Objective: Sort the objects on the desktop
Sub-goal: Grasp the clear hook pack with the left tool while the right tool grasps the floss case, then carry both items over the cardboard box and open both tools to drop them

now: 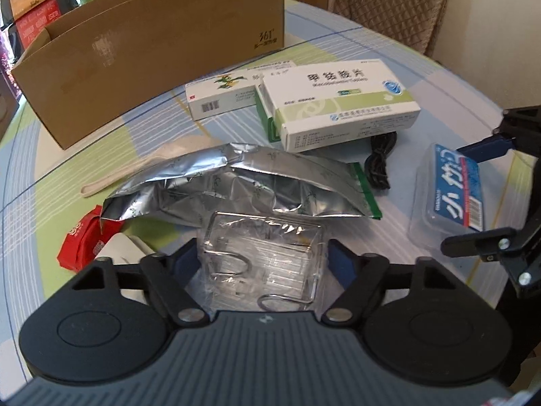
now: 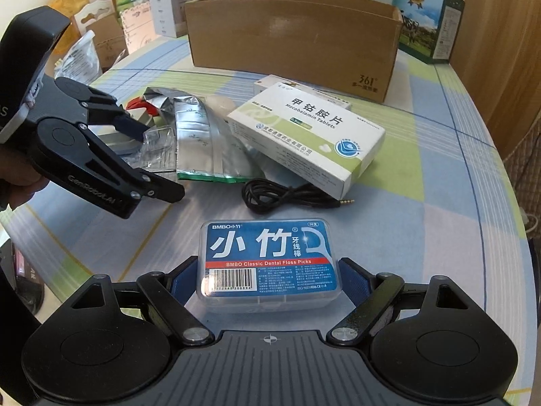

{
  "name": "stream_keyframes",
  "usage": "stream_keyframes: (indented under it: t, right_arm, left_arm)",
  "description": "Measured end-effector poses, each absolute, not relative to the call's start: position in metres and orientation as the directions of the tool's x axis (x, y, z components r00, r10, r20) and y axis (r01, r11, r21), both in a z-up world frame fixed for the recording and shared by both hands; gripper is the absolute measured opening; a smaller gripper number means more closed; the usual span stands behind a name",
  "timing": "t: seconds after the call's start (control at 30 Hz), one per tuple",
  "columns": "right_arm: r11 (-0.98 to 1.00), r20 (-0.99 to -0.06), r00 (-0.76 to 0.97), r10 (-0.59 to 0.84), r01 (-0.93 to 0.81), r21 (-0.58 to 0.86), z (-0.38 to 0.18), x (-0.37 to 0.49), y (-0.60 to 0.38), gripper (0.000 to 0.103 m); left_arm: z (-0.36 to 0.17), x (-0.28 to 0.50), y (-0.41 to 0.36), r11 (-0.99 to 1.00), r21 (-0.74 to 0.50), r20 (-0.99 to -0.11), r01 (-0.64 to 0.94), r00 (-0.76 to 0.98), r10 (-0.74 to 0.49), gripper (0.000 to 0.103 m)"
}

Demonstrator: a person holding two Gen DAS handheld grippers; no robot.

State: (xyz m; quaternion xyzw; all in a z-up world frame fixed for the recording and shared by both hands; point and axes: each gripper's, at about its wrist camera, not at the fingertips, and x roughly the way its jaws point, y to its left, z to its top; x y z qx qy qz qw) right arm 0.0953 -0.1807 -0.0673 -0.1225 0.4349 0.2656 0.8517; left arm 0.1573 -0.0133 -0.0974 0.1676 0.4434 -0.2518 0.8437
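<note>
The left gripper (image 1: 262, 264) had its jaws pinching a clear plastic box (image 1: 263, 257); the right gripper (image 2: 268, 277) had spread jaws flanking the floss box (image 2: 267, 260) on the tabletop (image 2: 439, 176). Slick plastic could slip before reaching the cardboard box (image 2: 290, 34) beyond.

"BMBO" on floss-pick box (image 2: 267, 260)

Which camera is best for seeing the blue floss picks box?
The right wrist view: the floss picks box lies front and centre, label readable, between the open right gripper. The left wrist view shows it sideways at the right edge.
</note>
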Motion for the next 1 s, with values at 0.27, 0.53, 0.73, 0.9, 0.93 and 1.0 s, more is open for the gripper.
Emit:
stream_keyframes:
  t: [0.27,0.53,0.73,0.9,0.93,1.0]
  right_arm:
    - [0.846,-0.803,0.495,0.333,-0.533,0.023,-0.059,0.096,-0.183,0.084]
    - [0.853,-0.778,0.527,0.341,-0.521,0.021,-0.035,0.090,-0.185,0.084]
    - [0.850,-0.756,0.553,0.350,-0.527,0.007,-0.014,0.083,-0.182,0.084]
    - [0.841,-0.726,0.580,0.370,-0.541,-0.003,0.009,0.083,-0.179,0.084]
    - [0.840,-0.720,0.584,0.374,-0.543,-0.003,0.014,0.085,-0.179,0.084]
    - [0.836,-0.710,0.590,0.385,-0.549,-0.003,0.024,0.090,-0.177,0.084]
  left_arm:
    - [-0.087,0.144,-0.014,0.839,0.058,-0.845,0.541,0.474,-0.247,0.063]
    - [-0.064,0.120,-0.010,0.862,0.059,-0.831,0.504,0.503,-0.237,0.062]
    - [-0.037,0.108,-0.005,0.878,0.062,-0.815,0.475,0.532,-0.230,0.062]
    - [-0.008,0.107,0.000,0.897,0.060,-0.788,0.439,0.572,-0.227,0.062]
    - [-0.002,0.109,0.000,0.899,0.061,-0.782,0.434,0.580,-0.227,0.062]
    - [0.011,0.114,0.000,0.902,0.067,-0.770,0.426,0.598,-0.225,0.062]
